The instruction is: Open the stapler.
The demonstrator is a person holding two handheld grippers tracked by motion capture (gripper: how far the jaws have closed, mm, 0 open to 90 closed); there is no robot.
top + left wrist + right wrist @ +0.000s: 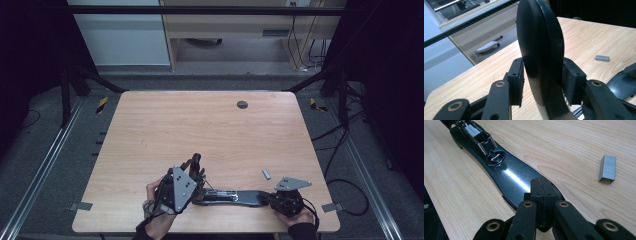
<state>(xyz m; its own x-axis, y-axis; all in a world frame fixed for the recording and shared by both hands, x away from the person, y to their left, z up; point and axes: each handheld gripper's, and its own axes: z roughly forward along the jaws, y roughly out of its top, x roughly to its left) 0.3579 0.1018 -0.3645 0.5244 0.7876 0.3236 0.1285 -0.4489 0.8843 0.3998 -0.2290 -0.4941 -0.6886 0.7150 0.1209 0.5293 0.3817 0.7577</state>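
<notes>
1. At the left of the high view, near the front edge of the wooden table [150,120]: left gripper [196,167], held in a hand [152,192], grey three-cornered plate on top.
2. Between its pads [519,82] in the left gripper view: raised black top arm [540,45] of an opened stapler, standing upright. Right pad against the arm's side; at the left pad, hard to tell contact from a hairline gap. Taken here as a light pinch on the arm.
3. Just right of that in the high view: stapler base [235,197] lying flat along the table's front edge, running from the left gripper toward the right one.
4. On the base in the right gripper view: open metal staple channel [477,136] at the far end, then the round metal anvil [495,158], then glossy black plastic up to the near tip.
5. Farther right, on bare wood beyond the base: small grey strip of staples [266,174], well apart from both grippers and just clear of the base.
6. At the right of the high view: right gripper [272,198], held in the other hand [295,216].
7. In its own view: jaws pressed together, pads meeting directly over the near tip of the base, resting on or just above it; no thing seen between them.
</notes>
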